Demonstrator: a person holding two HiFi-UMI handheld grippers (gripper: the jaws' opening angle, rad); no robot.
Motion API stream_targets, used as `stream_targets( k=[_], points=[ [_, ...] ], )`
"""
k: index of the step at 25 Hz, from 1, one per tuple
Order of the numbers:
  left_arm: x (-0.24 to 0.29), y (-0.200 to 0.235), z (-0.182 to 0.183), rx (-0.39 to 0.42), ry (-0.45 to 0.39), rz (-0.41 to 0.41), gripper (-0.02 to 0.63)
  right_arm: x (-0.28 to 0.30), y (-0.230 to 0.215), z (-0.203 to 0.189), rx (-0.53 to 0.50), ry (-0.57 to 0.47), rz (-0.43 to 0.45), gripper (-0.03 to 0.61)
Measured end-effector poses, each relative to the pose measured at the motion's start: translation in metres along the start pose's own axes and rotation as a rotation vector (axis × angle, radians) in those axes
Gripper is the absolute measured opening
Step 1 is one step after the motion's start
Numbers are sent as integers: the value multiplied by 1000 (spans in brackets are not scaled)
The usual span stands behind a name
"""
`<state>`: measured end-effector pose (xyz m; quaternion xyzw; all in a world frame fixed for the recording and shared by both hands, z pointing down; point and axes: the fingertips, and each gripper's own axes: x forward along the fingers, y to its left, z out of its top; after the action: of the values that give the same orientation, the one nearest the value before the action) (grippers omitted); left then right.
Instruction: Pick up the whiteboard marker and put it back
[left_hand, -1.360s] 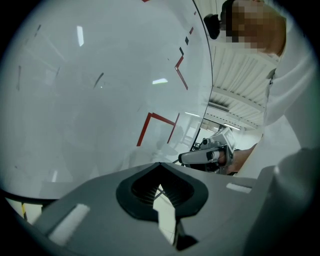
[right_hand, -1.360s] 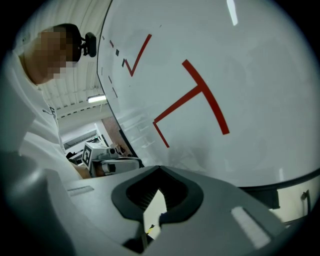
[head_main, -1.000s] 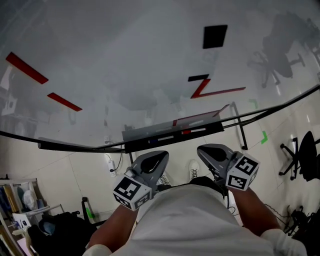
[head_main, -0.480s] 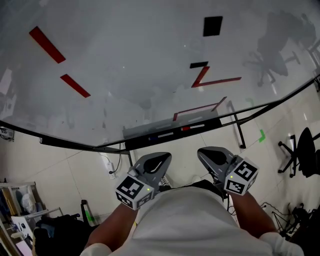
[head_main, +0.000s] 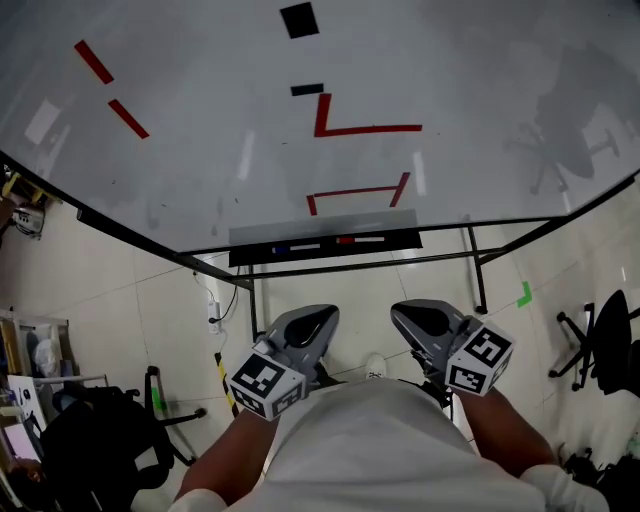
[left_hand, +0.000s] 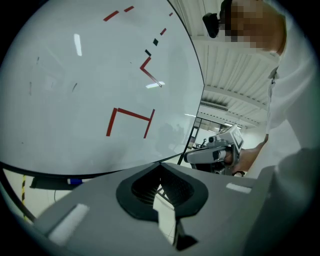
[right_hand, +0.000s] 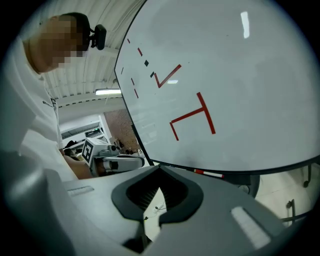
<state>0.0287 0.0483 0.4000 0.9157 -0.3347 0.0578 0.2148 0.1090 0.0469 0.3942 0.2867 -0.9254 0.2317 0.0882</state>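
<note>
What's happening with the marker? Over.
Left gripper shut, empty. Right gripper shut, empty. Red marker, blue marker lying on tray, untouched. Nothing in the way.

"What is the person wearing?"

"A plain white top (head_main: 370, 450). A white sleeve cuff (head_main: 548, 484) shows at five o'clock in the head view."

"And the tools?"

"The left gripper (head_main: 312, 322) and right gripper (head_main: 420, 318) are smooth grey shells with rounded noses. Each carries a white cube (head_main: 265, 385) printed with black square markers. Seen close, the grey fingers (left_hand: 90, 215) have black edges, with ribbed black pads (left_hand: 145, 188) inside."
</note>
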Motion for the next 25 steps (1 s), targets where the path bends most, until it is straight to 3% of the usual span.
stream_targets(
  k=[11,25],
  points=[
    [-14,-67,-21,1,-21,127,17,-56,22,-25,-33,31,132,2],
    [-49,-60,-30,22,37,16,17,-38,57,-36,17,-14,22,2]
  ],
)
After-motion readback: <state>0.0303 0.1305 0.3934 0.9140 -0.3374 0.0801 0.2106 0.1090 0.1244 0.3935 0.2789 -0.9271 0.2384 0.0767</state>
